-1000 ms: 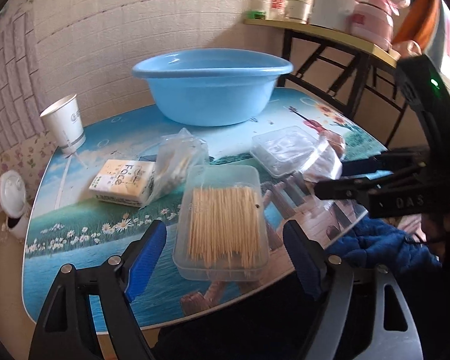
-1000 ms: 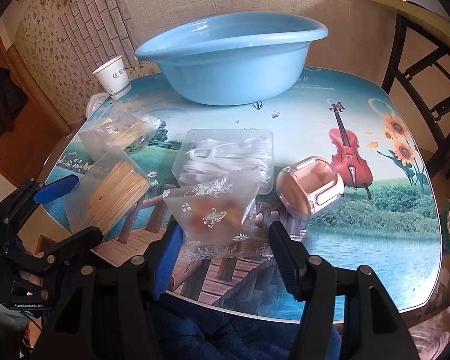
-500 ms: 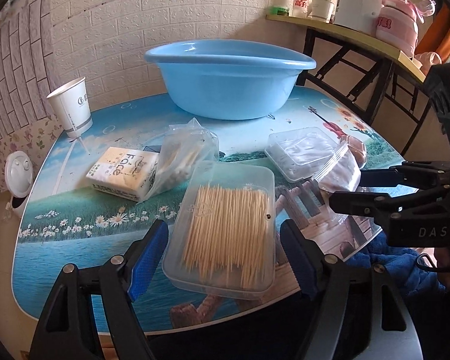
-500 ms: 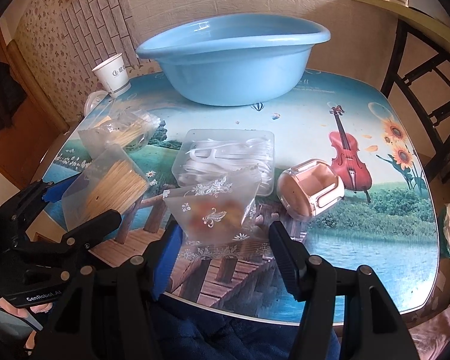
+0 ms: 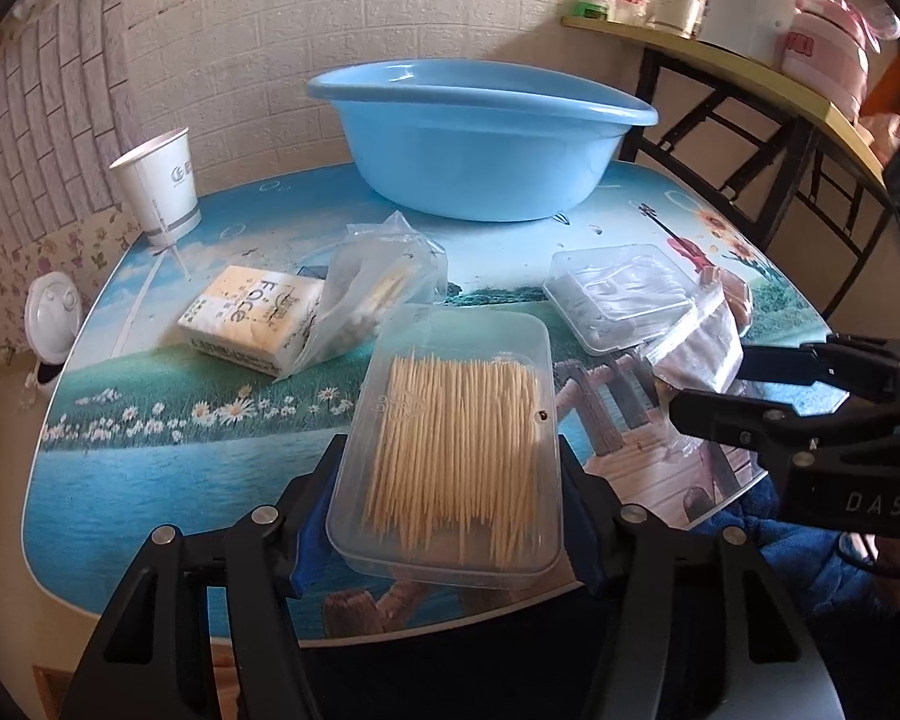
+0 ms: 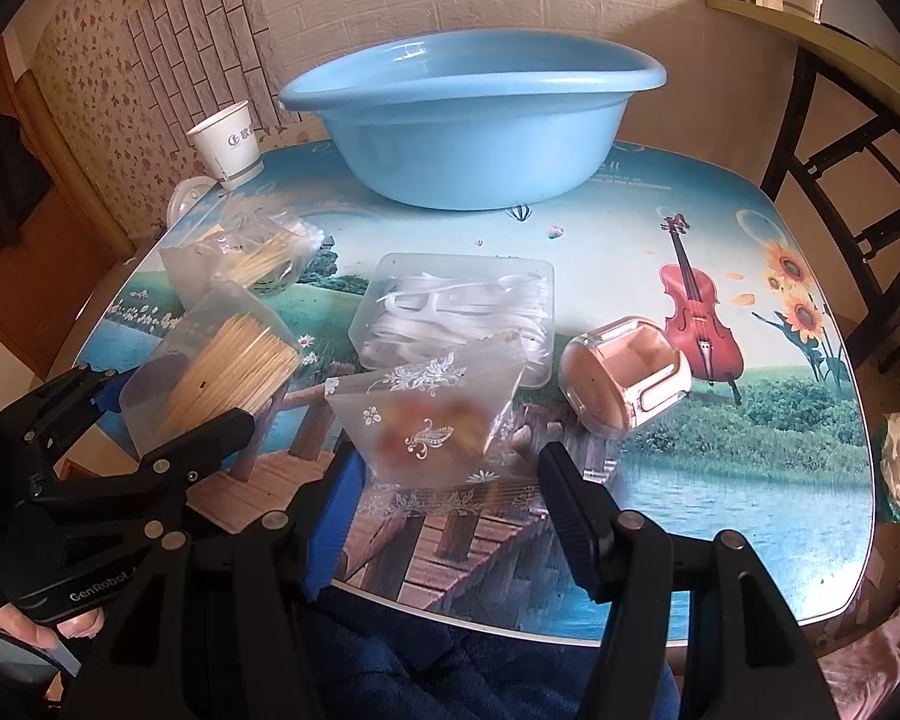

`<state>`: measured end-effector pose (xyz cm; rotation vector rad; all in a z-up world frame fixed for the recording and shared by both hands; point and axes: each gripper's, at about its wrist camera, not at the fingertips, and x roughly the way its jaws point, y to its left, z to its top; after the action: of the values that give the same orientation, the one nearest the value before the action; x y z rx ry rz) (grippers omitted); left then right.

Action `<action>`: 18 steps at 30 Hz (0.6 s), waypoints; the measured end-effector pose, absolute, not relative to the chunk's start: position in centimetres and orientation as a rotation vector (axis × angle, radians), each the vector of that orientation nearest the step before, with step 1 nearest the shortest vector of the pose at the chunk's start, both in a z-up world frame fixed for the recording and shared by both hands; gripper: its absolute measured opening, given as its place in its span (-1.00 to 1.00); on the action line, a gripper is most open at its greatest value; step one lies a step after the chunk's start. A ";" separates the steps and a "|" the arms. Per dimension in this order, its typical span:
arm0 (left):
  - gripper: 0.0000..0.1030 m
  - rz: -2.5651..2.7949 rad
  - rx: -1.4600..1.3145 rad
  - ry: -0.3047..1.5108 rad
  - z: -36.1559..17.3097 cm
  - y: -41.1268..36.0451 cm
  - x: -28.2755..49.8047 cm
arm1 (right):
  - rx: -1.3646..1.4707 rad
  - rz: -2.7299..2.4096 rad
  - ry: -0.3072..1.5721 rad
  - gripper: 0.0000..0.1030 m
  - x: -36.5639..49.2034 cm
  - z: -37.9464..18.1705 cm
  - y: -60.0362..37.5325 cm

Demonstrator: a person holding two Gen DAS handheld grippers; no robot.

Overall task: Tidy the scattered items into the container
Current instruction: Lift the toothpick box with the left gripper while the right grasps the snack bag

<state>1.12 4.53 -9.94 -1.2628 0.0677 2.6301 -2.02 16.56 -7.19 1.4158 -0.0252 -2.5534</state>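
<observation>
A clear box of toothpicks (image 5: 456, 438) sits tilted between my left gripper's (image 5: 447, 468) blue pads, near the table's front edge. The jaws are closing and the pads touch both long sides of the box. My right gripper (image 6: 448, 459) is shut on a frosted bag with a white flower print (image 6: 426, 420), holding it upright just above the table. The blue basin (image 5: 474, 144) stands at the back of the table. A clear box of floss picks (image 6: 462, 312), a pink and clear case (image 6: 624, 378), a tissue pack (image 5: 252, 318) and a bag of cotton swabs (image 5: 378, 288) lie loose.
A paper cup (image 5: 159, 186) stands at the table's (image 5: 150, 480) back left corner. A black-framed shelf (image 5: 750, 78) with a kettle and jars stands to the right. A small white bin (image 5: 51, 324) sits on the floor at the left. Blue fabric lies below the front edge.
My left gripper's fingers have closed in from well apart onto the sides of the toothpick box, and the box has tipped up a little. The right gripper and its bag have stayed put.
</observation>
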 end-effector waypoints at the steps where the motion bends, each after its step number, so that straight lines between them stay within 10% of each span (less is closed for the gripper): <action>1: 0.17 2.640 -1.274 0.050 -9.9 4.6 1.2 | 1.418 -2.554 -0.026 0.20 -2.0 -7.2 16.6; 18: 0.17 2.777 -1.362 -0.098 -9.7 4.8 1.9 | 1.426 -2.573 -0.048 0.19 -1.0 -7.2 16.9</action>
<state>1.92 4.83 -9.67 -1.3616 -0.0982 2.7774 -1.04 16.91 -7.18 1.4261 -0.0476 -2.5731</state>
